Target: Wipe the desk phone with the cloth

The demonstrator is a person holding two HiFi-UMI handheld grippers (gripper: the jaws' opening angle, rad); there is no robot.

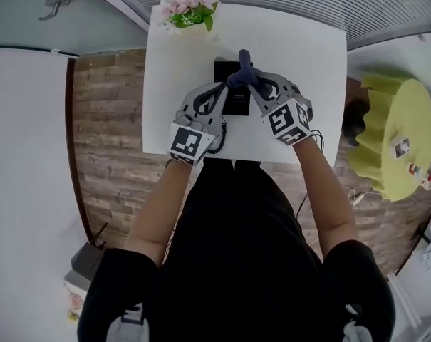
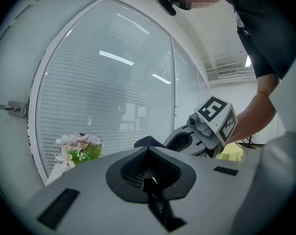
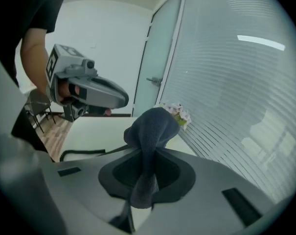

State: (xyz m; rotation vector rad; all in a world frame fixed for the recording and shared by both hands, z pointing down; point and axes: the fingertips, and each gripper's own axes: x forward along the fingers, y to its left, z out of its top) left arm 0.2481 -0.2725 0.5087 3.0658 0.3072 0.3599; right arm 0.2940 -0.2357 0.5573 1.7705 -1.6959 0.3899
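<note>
My right tongs [image 1: 252,83] are pinching the dark cloth [image 3: 152,126]. The jaws grip it low down, and most of it stands up in a loose bunch above the tips. My left tongs [image 1: 221,90] are pressed together with nothing between them, hovering close beside the right pair. Both sit over the black phone [image 1: 238,100], which lies mid-table [image 1: 308,48] under the tips. I can't tell whether the cloth touches it yet.

My worry is that bunch. If I press down as it sits, I think the hard tips could scrape the phone instead of the cloth. Nothing is bracing the phone either, so a firm stroke could slide it away toward the flowers [image 1: 189,6] or knock the handset loose. The curly cord [image 1: 219,142] near my left tongs might also snag.
</note>
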